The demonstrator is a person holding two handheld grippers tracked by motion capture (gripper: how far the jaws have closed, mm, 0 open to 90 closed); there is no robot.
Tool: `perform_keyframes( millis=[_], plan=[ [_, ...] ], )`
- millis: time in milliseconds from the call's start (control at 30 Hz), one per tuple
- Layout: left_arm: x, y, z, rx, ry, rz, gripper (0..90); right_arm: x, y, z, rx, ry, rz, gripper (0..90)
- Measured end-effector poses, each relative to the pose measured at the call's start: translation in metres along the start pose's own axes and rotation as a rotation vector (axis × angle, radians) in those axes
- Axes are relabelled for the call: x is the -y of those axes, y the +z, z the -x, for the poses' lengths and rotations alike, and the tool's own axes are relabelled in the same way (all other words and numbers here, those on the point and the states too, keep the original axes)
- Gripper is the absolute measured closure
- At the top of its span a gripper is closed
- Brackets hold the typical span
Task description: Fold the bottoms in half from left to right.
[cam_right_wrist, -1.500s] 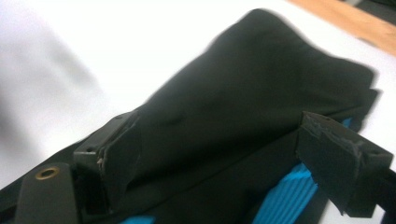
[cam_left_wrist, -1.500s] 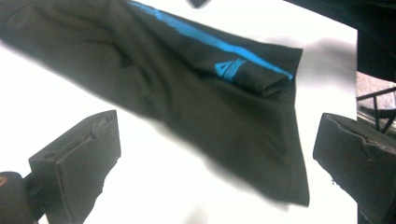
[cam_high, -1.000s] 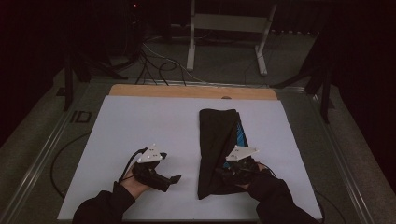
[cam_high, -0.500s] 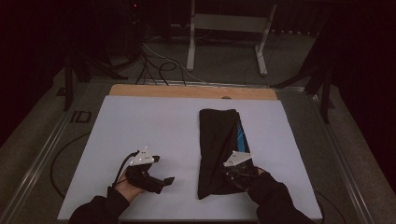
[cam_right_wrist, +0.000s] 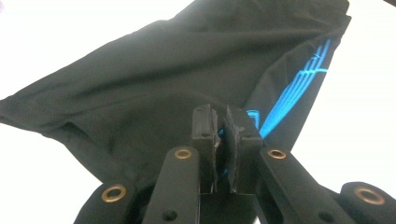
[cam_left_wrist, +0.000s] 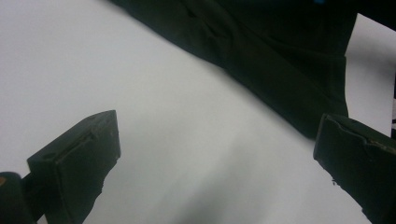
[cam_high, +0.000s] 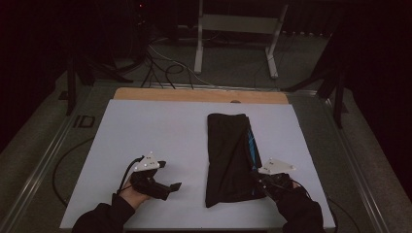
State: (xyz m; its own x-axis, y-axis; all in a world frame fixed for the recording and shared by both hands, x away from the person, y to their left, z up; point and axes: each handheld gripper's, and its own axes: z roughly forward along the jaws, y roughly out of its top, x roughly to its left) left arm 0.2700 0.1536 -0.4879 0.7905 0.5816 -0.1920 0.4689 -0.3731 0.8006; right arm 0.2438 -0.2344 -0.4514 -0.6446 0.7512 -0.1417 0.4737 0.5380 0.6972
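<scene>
A black garment (cam_high: 228,155) with blue stripes lies folded lengthwise on the white table (cam_high: 145,131). My right gripper (cam_high: 256,180) is at its near right edge. Its jaws have just been closing, and in the right gripper view they are shut (cam_right_wrist: 223,120) on a fold of the dark cloth (cam_right_wrist: 163,84) beside the blue stripes (cam_right_wrist: 299,79). My left gripper (cam_high: 167,177) rests low over the bare table, left of the garment. It stands open (cam_left_wrist: 217,140) with nothing between its jaws, and the garment's near corner (cam_left_wrist: 280,70) lies beyond them.
A wooden strip (cam_high: 194,94) runs along the table's far edge. On the floor behind stand a metal frame (cam_high: 238,24) and loose cables (cam_high: 160,68). Dark stands flank the table at left and right.
The right gripper has closed on the garment's near right edge and shifted right and toward the near edge. The left hand has stayed about where it was.
</scene>
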Motion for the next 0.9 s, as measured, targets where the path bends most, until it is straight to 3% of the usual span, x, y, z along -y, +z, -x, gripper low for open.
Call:
perform_keyframes(
  millis=[367, 900],
  plan=[
    [0.001, 0.002, -0.001, 0.011, 0.005, 0.0, 1.1, 0.026, -0.017, 0.006, 0.044, 0.065, -0.014, 83.5],
    [0.002, 0.005, -0.002, 0.036, 0.014, 0.006, 0.8, 0.05, -0.017, 0.01, 0.023, 0.131, -0.06, 83.7]
  ],
)
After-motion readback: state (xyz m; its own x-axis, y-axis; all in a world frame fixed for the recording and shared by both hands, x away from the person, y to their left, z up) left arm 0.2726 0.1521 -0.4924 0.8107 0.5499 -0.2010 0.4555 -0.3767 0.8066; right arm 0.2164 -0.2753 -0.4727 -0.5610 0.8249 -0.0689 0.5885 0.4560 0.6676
